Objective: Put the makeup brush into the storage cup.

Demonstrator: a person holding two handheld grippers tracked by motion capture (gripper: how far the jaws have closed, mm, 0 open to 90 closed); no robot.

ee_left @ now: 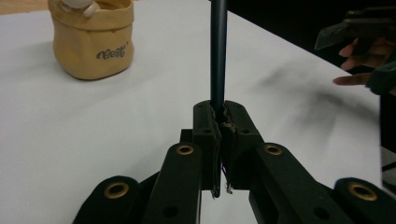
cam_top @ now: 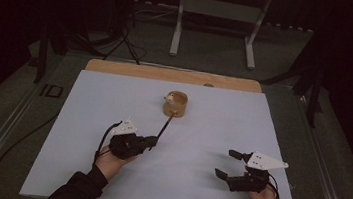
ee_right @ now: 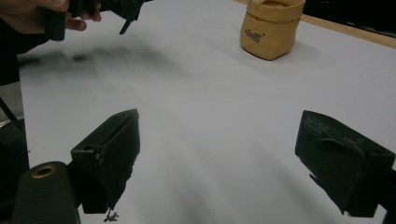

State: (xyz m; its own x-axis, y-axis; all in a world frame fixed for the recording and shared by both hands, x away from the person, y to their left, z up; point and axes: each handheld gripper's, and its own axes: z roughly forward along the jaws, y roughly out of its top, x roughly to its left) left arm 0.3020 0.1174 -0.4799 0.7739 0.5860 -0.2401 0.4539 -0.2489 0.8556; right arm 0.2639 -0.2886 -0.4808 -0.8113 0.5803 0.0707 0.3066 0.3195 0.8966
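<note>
1. White-covered bench [cam_top: 195,182] is seen, carrying a soft tan fabric pouch [cam_top: 176,104].
2. Right gripper [cam_top: 231,164]: jaws released, nothing held.
3. Left gripper [cam_top: 151,142]: jaws clenched on the thin dark stiff rod [cam_top: 165,127], gripped at its lower end; judged light, slippery, tip just beside the pouch.

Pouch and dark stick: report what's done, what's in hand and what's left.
Done: the tan pouch already holds a white item. In hand: the left gripper is shut on the dark stick, whose far end points toward the pouch but is still outside it. Left, probably: getting the stick into the pouch. The right gripper rests open on the white table cover, holding nothing.
</note>
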